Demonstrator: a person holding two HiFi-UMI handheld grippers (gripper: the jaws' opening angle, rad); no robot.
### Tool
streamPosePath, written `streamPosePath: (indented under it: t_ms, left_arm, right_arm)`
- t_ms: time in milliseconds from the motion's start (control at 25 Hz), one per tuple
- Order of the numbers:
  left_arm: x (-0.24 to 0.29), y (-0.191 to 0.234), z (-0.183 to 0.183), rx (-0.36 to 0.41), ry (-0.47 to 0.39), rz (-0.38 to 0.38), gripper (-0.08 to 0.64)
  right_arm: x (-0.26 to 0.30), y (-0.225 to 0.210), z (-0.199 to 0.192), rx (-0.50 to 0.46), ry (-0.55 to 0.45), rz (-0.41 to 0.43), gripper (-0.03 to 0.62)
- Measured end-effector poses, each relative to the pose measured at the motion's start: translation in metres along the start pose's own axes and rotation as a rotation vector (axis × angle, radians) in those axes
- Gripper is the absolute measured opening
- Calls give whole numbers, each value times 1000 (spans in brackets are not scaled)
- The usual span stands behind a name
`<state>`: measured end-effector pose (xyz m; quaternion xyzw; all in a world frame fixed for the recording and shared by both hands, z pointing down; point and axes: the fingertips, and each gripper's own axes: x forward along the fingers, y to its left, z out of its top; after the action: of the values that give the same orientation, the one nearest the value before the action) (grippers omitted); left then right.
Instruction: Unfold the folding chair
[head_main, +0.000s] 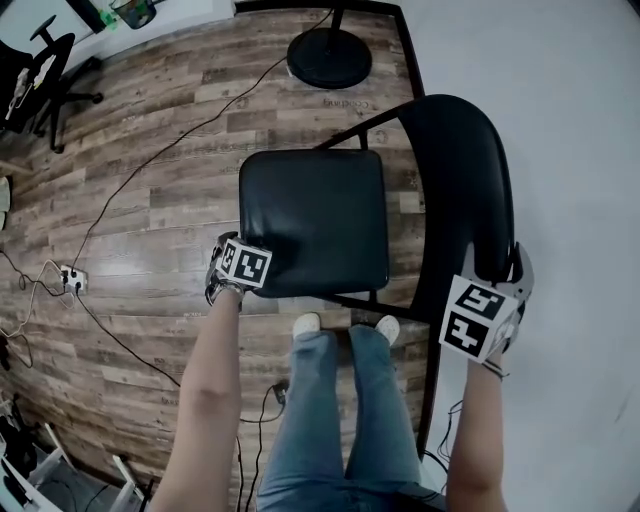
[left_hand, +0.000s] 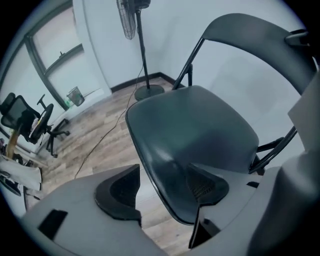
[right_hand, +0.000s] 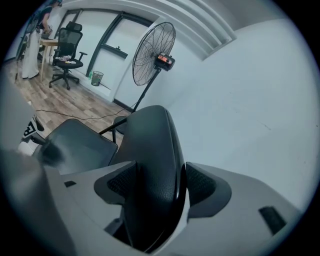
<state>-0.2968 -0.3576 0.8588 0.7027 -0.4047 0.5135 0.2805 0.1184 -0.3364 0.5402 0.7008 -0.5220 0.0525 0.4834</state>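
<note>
The black folding chair stands on the wooden floor with its padded seat (head_main: 312, 220) lying flat and its curved backrest (head_main: 465, 190) to the right, by the wall. My left gripper (head_main: 225, 272) is at the seat's near-left corner. In the left gripper view the seat's rim (left_hand: 165, 195) runs between the open jaws of that gripper (left_hand: 162, 192); floor shows between the left pad and the rim. My right gripper (head_main: 495, 272) is at the backrest's near end. There the backrest (right_hand: 152, 150) fills the gap of the gripper (right_hand: 155, 185), both pads pressed on it.
A standing fan's round base (head_main: 330, 57) sits just beyond the chair; its head (right_hand: 154, 52) rises above. Cables and a power strip (head_main: 72, 278) lie on the floor at left. An office chair (head_main: 45, 75) is far left. The person's legs (head_main: 345, 400) stand at the seat's front.
</note>
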Motion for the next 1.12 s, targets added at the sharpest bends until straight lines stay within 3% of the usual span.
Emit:
streamPosePath:
  t_ms: [320,640,880,1120]
  left_arm:
    - [-59,-20,34,-1,-71,7,260]
    - [-121,-45,57,-74,-135,0,364]
    - [-174,-67,88,-103,-263,8,500]
    - [-233,-77,110,-158,-384,42,549]
  right_arm:
    - [1,0,0,-8,14,24,290]
    - [3,2,-3,-9,34,80,288]
    - [3,-1,0,28,37,120,294]
    - [-22,-17,18,53,-2,206,320]
